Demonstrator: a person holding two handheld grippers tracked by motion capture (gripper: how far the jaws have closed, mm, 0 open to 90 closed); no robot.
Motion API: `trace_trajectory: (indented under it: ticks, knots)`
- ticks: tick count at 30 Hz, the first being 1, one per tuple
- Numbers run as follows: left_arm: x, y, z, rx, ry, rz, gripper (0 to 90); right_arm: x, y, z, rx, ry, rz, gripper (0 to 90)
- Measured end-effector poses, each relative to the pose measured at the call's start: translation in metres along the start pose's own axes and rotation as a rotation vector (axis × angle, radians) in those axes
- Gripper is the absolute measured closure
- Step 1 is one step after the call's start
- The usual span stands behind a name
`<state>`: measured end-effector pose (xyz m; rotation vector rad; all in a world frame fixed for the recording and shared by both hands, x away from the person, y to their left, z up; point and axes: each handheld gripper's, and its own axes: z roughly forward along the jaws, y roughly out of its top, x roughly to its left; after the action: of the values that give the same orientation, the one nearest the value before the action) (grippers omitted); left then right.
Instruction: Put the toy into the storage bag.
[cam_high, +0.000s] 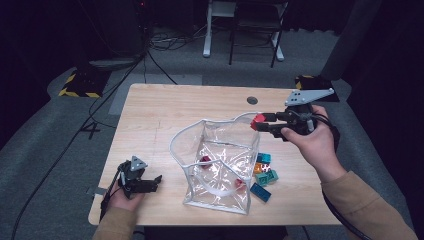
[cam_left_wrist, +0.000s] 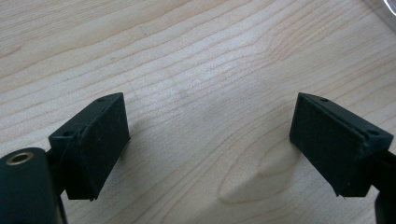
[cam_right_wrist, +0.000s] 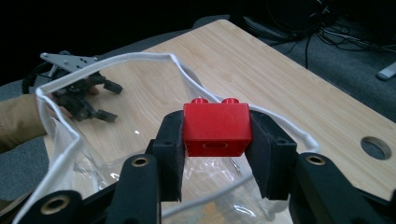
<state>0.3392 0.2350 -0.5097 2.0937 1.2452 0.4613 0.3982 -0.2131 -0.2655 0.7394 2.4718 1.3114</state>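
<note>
Red plastic two-stud building brick (cam_right_wrist: 215, 129) sits clamped between the right gripper (cam_right_wrist: 215, 140) jaws at centre frame, above the clear plastic bag (cam_right_wrist: 60, 154) with its white rim. Small, light, rigid and smooth, it is best pinched across its flat end faces, as now. At lower left of the high view, the left gripper (cam_high: 155, 180) rests wide open and empty on the wooden table (cam_high: 165, 107).

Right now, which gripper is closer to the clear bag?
Right. The right gripper holds a red brick at the clear bag rim; the left gripper rests apart on the table.
</note>
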Motion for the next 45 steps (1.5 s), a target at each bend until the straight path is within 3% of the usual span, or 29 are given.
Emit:
trace_trajectory:
  ticks: [23, 35, 45]
  knots:
    - [0.0, 0.0, 0.0, 0.0, -0.001, -0.003, 12.1, 0.048, 0.036, 0.054, 0.01, 0.158, -0.053, 58.8]
    - [0.0, 0.0, 0.0, -0.001, -0.001, -0.005, 12.1, 0.056, 0.032, 0.083, 0.056, 0.204, -0.043, 58.8]
    - [0.0, 0.0, 0.0, 0.0, -0.001, -0.003, 12.1, 0.056, 0.02, 0.098, 0.121, 0.207, -0.03, 58.8]
